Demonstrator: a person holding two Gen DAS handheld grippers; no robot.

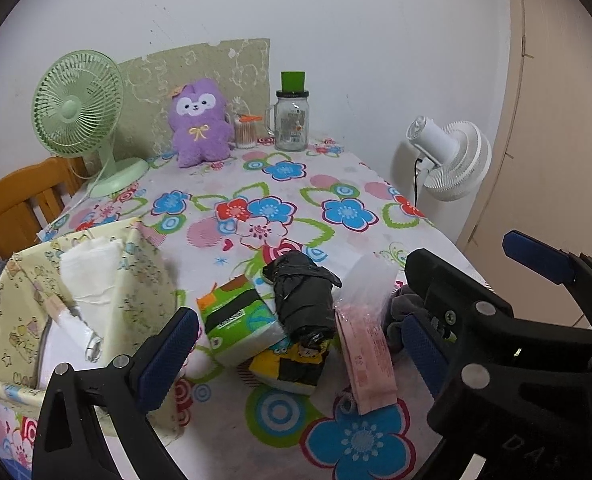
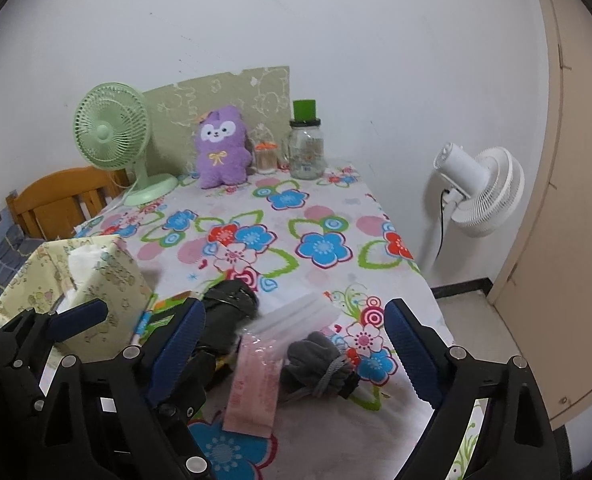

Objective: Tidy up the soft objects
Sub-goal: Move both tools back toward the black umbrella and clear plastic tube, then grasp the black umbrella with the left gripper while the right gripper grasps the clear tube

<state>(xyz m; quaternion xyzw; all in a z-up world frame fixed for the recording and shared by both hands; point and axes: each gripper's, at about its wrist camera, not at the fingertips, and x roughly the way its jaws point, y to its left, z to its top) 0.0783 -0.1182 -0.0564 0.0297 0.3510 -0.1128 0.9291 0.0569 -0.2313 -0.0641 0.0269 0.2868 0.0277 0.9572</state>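
Observation:
On the flowered tablecloth (image 1: 336,184) near the front lie a green tissue pack (image 1: 238,326), a black rolled bundle (image 1: 304,300) (image 2: 226,314), a yellow-black tissue pack (image 1: 290,368), a pink packet (image 1: 366,356) (image 2: 256,384) and a grey cloth pouch (image 2: 320,364). My left gripper (image 1: 292,352) is open and empty, hovering over the packs. My right gripper (image 2: 296,344) is open and empty, straddling the pink packet and grey pouch; it also shows in the left wrist view (image 1: 468,292). A purple plush toy (image 1: 200,124) (image 2: 222,148) sits at the back.
A yellow fabric tissue box (image 1: 96,300) (image 2: 96,276) stands front left. At the back are a green desk fan (image 1: 80,112), a glass jar with green lid (image 1: 292,120) and a cotton swab jar (image 1: 246,130). A white floor fan (image 1: 452,156) stands right of the table, a wooden chair (image 1: 20,204) left.

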